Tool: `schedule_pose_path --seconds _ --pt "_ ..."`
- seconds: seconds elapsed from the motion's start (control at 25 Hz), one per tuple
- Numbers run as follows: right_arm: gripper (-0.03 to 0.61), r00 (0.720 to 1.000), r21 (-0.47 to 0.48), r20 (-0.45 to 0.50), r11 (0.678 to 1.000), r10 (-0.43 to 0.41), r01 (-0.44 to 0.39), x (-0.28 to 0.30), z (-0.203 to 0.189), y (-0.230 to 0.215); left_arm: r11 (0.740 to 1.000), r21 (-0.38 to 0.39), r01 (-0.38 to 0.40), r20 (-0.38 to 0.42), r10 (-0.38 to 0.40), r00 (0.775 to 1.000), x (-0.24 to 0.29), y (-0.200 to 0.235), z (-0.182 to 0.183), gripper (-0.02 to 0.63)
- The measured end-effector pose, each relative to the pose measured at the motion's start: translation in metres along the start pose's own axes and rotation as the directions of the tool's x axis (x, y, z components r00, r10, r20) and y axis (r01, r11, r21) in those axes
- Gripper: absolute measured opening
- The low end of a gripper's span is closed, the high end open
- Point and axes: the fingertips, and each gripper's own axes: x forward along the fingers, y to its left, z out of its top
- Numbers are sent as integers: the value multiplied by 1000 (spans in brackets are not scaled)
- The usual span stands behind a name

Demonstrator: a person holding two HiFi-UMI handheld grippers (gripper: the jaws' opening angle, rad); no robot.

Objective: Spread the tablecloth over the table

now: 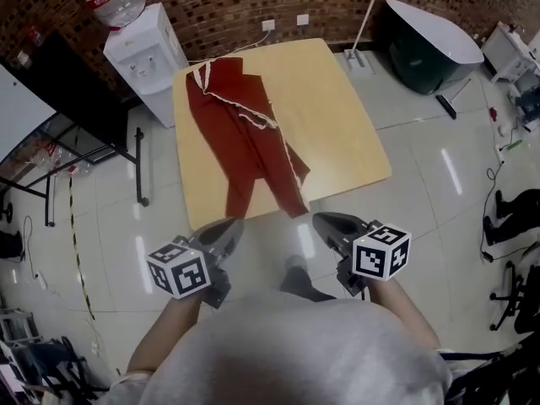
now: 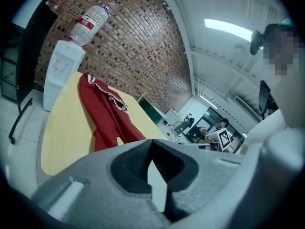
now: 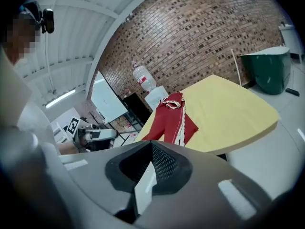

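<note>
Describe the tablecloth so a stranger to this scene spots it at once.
Find the wooden table by the brick wall. On its left half, near the water dispenser, lies the tablecloth, bunched into a long strip. It alone is dark red, with white lace trim.

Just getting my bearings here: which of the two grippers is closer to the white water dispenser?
Left. The left gripper hangs off the table's near edge on the water dispenser's side; the right gripper is further right, farther away.
</note>
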Motion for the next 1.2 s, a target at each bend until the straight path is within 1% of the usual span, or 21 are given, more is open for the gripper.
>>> schedule_pose_path --seconds 0.08,0.2,0.32,0.4,0.52,0.64,0.76,0.8,0.84,0.96,1.2 --pt "-2 999 -30 -43 999 23 -24 10 7 -12 999 -10 -44 31 44 999 1 6 4 2" --pt "-2 996 -60 -77 997 46 -51 22 13 -22 995 -20 -101 64 102 993 -5 16 2 2" --pt "-2 992 -98 -112 992 66 -77 30 9 -24 990 -36 -135 83 138 987 -13 29 -2 2" --pt "-2 989 -106 -127 991 71 -85 36 5 -23 989 -43 -142 77 145 986 -17 40 -6 12" --pt "-2 989 -84 -136 994 61 -73 42 -1 -23 987 -47 -154 48 156 987 -20 58 -16 32" --pt "-2 990 -81 -134 995 47 -58 43 -7 -26 984 -44 -174 18 175 984 -12 78 -27 62" --pt "-1 991 -95 -131 995 28 -41 43 -13 -27 981 -73 -180 -22 179 984 1 98 -41 134" --pt "-1 991 -94 -131 995 25 -37 43 -15 -27 980 -88 -181 -31 179 983 3 103 -45 170" --pt "0 991 -90 -131 995 23 -35 44 -16 -27 979 -105 -177 -37 174 984 6 108 -47 187" --pt "33 992 -77 -127 997 20 -30 47 -16 -28 979 -140 -146 -50 140 989 16 116 -51 204" --pt "37 994 -63 -112 998 6 -13 44 -16 -30 981 -172 -91 -85 77 993 32 119 -58 216"
